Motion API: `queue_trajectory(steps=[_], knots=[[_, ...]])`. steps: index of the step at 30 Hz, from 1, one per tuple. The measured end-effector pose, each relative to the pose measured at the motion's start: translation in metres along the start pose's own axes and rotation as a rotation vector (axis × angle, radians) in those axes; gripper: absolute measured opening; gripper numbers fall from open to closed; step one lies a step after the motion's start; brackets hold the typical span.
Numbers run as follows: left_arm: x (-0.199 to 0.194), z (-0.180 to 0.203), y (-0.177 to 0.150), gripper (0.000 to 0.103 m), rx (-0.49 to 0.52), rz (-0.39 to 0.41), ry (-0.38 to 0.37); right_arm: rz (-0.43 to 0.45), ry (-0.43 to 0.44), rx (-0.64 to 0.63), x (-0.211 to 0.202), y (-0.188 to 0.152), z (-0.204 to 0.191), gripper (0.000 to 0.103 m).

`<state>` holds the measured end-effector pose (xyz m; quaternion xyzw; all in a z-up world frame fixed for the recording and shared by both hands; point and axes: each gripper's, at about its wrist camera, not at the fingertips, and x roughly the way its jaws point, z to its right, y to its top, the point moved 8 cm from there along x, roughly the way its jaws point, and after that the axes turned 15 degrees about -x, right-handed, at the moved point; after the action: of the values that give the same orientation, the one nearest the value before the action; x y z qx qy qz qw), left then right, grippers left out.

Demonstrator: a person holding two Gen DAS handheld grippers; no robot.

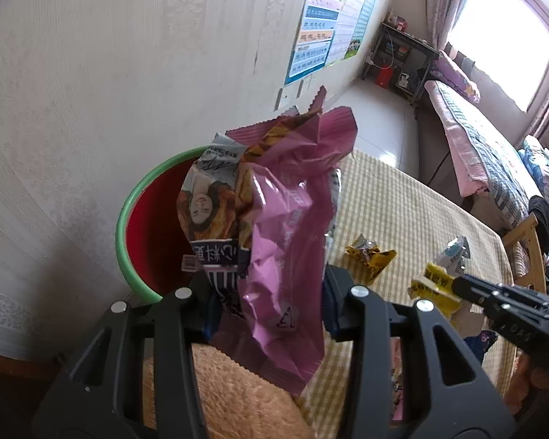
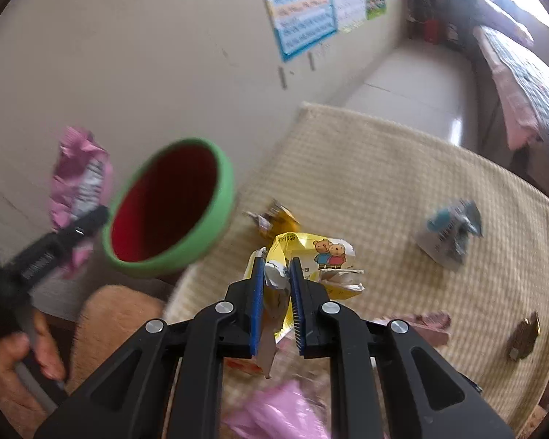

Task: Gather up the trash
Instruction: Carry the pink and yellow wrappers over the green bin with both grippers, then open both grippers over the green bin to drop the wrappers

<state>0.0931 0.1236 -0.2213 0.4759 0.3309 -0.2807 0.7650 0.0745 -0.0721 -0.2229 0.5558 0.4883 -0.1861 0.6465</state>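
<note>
My left gripper (image 1: 267, 278) is shut on a bundle of crumpled wrappers, a pink wrapper (image 1: 289, 219) in front and a printed snack bag behind it. The bundle stands in front of a red bucket with a green rim (image 1: 128, 212) by the wall. The right wrist view shows the same bucket (image 2: 223, 190), the pink wrapper (image 2: 80, 168) and the left gripper (image 2: 99, 216) with a hand on its handle. My right gripper (image 2: 276, 267) is shut on a yellow wrapper with cartoon bears (image 2: 311, 252) on the table. Both show in the left wrist view too: the right gripper (image 1: 455, 285) and the yellow wrapper (image 1: 432, 285).
The table carries a yellow checked cloth (image 2: 384, 168). On it lie a gold wrapper (image 2: 278, 219), a blue-white wrapper (image 2: 450, 234), a brown wrapper (image 2: 523, 334) and more pink plastic (image 2: 274, 409). An orange fluffy seat (image 1: 219, 384) stands below the bucket. A bed lines the right wall.
</note>
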Motion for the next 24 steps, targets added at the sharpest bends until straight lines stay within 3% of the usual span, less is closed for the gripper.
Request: queue_trajectory(steps=[5, 11, 17, 18, 19, 20, 24], knots=[[0.003, -0.026, 0.010, 0.041, -0.043, 0.003, 0.027, 0.052, 0.118, -0.021, 0.006, 0.042, -0.034, 0.014], [0.016, -0.057, 0.023, 0.041, -0.069, -0.019, 0.072, 0.081, 0.342, 0.118, 0.020, 0.090, -0.059, 0.014], [0.035, -0.073, 0.025, 0.044, -0.091, -0.061, 0.105, 0.116, 0.371, 0.171, 0.031, 0.121, -0.063, 0.017], [0.038, -0.073, 0.026, 0.048, -0.092, -0.067, 0.111, 0.125, 0.383, 0.200, 0.033, 0.125, -0.062, 0.021], [0.040, -0.074, 0.026, 0.062, -0.094, -0.070, 0.123, 0.130, 0.397, 0.239, 0.036, 0.129, -0.059, 0.040], [0.040, -0.074, 0.027, 0.066, -0.099, -0.066, 0.128, 0.131, 0.403, 0.261, 0.036, 0.130, -0.057, 0.043], [0.035, -0.070, 0.025, 0.066, -0.093, -0.058, 0.115, 0.159, 0.383, 0.251, 0.016, 0.124, -0.049, 0.043]])
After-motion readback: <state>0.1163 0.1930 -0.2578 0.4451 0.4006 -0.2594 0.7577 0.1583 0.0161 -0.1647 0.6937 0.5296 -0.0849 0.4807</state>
